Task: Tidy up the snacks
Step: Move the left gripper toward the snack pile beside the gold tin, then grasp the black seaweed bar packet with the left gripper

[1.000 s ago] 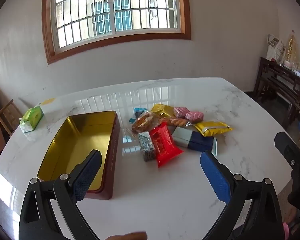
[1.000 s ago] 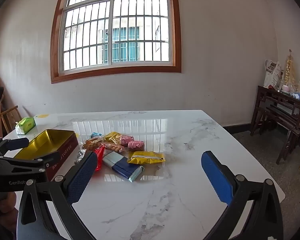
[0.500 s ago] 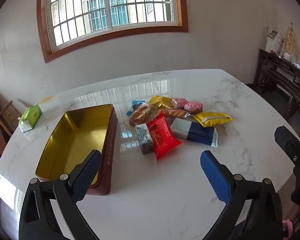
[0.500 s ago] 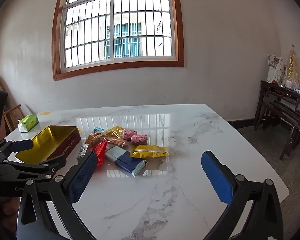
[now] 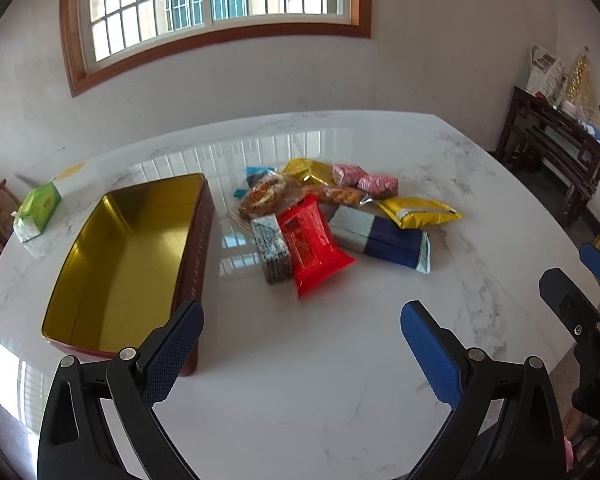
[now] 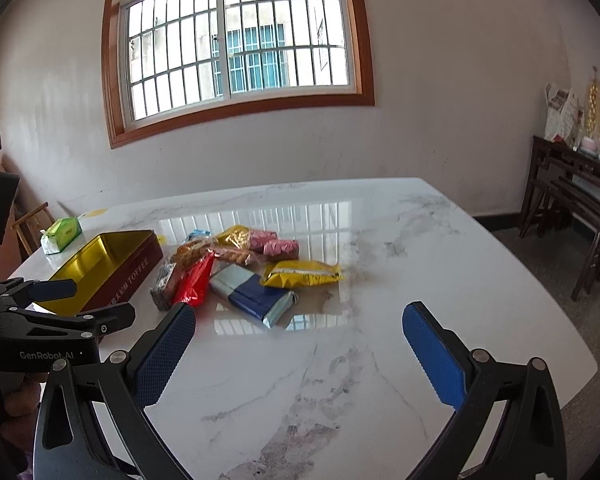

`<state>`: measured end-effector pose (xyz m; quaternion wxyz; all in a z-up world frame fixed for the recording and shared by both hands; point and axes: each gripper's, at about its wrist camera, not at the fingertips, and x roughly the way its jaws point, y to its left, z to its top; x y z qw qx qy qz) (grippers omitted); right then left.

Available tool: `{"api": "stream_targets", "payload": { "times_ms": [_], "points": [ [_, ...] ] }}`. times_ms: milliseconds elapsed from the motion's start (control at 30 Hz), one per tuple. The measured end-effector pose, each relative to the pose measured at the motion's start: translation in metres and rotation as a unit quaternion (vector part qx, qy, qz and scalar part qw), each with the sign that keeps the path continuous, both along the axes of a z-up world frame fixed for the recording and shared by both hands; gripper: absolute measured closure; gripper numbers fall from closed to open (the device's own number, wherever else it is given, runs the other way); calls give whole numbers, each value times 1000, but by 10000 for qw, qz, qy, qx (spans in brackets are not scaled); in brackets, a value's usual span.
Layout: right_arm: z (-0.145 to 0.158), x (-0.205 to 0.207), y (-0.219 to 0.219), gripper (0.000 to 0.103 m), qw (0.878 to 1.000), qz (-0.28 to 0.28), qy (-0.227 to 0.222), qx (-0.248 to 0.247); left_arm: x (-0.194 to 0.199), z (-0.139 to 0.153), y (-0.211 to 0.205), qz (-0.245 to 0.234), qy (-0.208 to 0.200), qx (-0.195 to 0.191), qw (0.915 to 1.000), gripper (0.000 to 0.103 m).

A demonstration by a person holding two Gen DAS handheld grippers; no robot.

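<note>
I'm at the approach: left gripper and right gripper both spread wide, empty. Next, probably the red packet into the tin.

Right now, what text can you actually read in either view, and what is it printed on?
"TOFFEE": on the red side of the tin, right wrist view.
"GenRobot.AI": on the body of the left claw, right wrist view.
"DAS", cut off: on the body of the right claw, left wrist view.
Print on the red packet, the other snack wrappers and the green tissue pack: too blurred.
</note>
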<state>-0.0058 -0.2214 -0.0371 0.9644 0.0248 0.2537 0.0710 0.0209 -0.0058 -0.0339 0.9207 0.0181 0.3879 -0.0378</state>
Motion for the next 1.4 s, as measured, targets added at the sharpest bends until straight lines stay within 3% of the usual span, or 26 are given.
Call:
{"api": "stream_targets", "payload": {
  "times_ms": [467,933,1233,1400],
  "points": [
    [-38,21,-21,0,9986,-100,481,183,41,-10,21,-71,625,-639,9960,4],
    [-61,36,-40,0,9962,-171,752,410,88,-14,26,44,774,-464,9959,7],
    [-67,42,-46,0,9948,-220,862,487,108,-29,25,57,1058,-317,9939,14],
    [-70,44,-46,0,9946,-206,899,482,118,-38,27,63,1243,-320,9917,33]
  ]
}}
